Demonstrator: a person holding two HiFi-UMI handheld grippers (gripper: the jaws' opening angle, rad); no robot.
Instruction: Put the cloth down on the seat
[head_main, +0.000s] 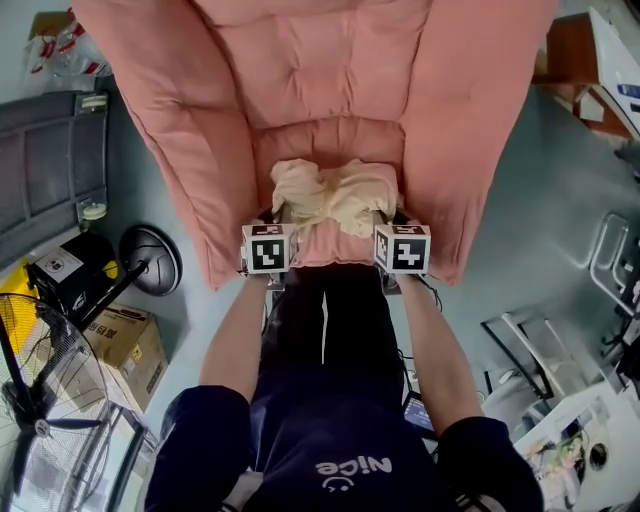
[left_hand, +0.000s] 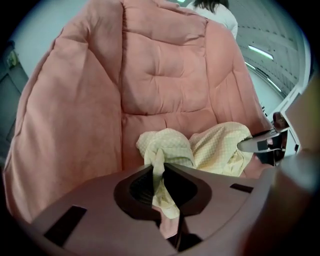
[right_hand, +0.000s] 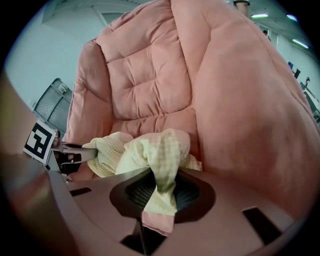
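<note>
We find the left gripper (left_hand: 161, 197) and right gripper (right_hand: 161, 200) each clamped on one end of the cloth (head_main: 325, 195). It runs crosswise between them, bunched upon the seat (head_main: 330, 140).

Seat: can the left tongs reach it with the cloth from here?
Probably yes: left tongs, shut on the cloth, sit at the front edge of the seat, with only bunched cloth between.
</note>
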